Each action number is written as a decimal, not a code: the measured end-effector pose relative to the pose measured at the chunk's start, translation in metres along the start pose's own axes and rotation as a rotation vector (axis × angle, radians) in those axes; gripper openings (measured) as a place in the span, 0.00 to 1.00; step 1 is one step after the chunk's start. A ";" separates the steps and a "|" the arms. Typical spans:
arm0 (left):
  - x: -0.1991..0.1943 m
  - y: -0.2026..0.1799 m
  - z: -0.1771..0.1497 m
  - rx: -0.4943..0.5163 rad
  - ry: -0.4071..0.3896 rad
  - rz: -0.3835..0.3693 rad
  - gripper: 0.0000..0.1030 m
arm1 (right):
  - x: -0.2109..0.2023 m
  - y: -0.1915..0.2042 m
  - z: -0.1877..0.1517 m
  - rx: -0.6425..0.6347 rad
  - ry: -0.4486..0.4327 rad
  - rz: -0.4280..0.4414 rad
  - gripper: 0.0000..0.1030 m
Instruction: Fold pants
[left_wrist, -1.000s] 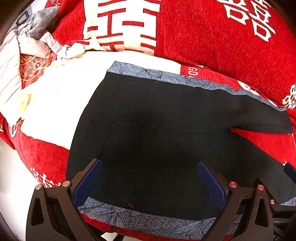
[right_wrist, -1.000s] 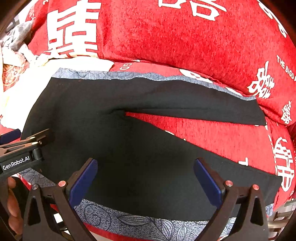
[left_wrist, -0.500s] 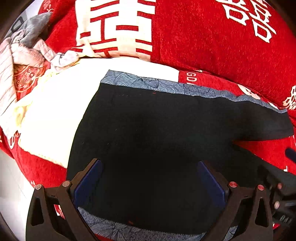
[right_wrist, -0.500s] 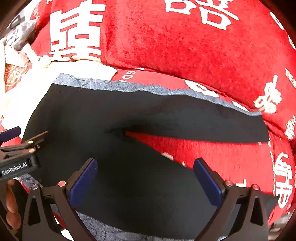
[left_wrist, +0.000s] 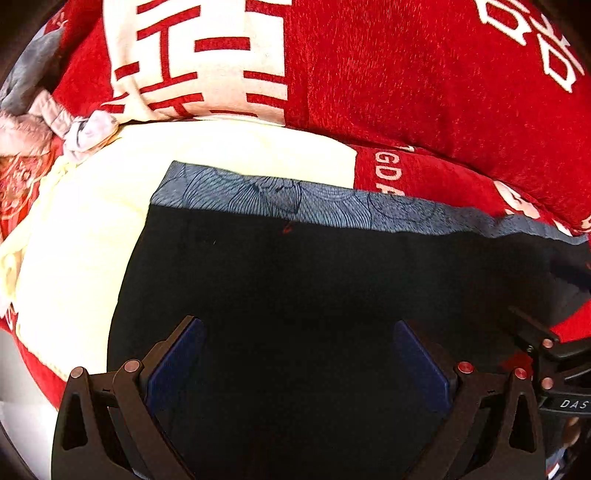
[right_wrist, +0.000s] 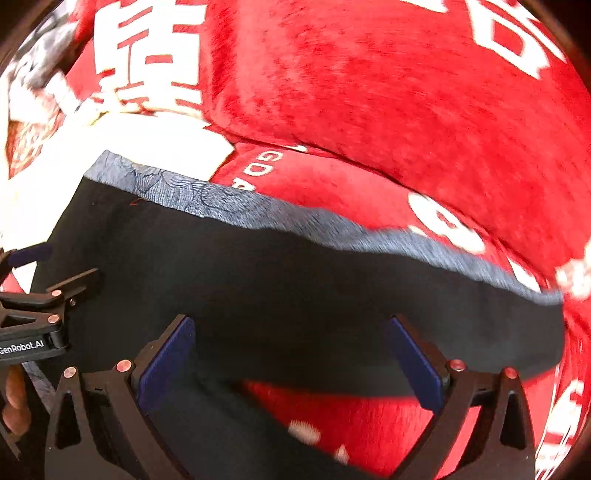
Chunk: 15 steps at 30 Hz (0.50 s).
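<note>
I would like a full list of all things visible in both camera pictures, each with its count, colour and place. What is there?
pants: one, black with a blue-grey patterned side band, spread flat on the seat, legs toward the right
red cover: one, red with white characters, under the pants
cushions: count unclear, red with white characters, behind the pants
cream panel: one, pale cream, left of the pants, under their waist end
crumpled clothes: a heap, grey, pink and white, far left corner
left gripper: one, black with blue pads, open, over the waist part of the pants
right gripper: one, black with blue pads, open, over the far leg and the gap between the legs
</note>
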<state>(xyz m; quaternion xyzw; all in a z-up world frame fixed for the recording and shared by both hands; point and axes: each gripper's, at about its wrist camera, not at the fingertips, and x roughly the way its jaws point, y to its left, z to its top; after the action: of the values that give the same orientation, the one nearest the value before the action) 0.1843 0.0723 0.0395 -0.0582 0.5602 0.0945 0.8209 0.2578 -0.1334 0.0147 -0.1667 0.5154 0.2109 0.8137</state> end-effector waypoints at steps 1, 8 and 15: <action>0.003 -0.001 0.003 0.004 0.003 0.002 1.00 | 0.007 0.001 0.008 -0.036 0.008 0.025 1.00; 0.024 0.006 0.016 -0.004 0.039 0.010 1.00 | 0.049 0.013 0.053 -0.287 0.053 0.162 1.00; 0.036 0.009 0.023 0.004 0.055 0.016 1.00 | 0.095 0.017 0.072 -0.438 0.135 0.274 1.00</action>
<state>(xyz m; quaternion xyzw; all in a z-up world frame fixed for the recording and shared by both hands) 0.2161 0.0890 0.0146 -0.0547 0.5831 0.0986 0.8045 0.3405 -0.0669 -0.0426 -0.2814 0.5281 0.4140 0.6860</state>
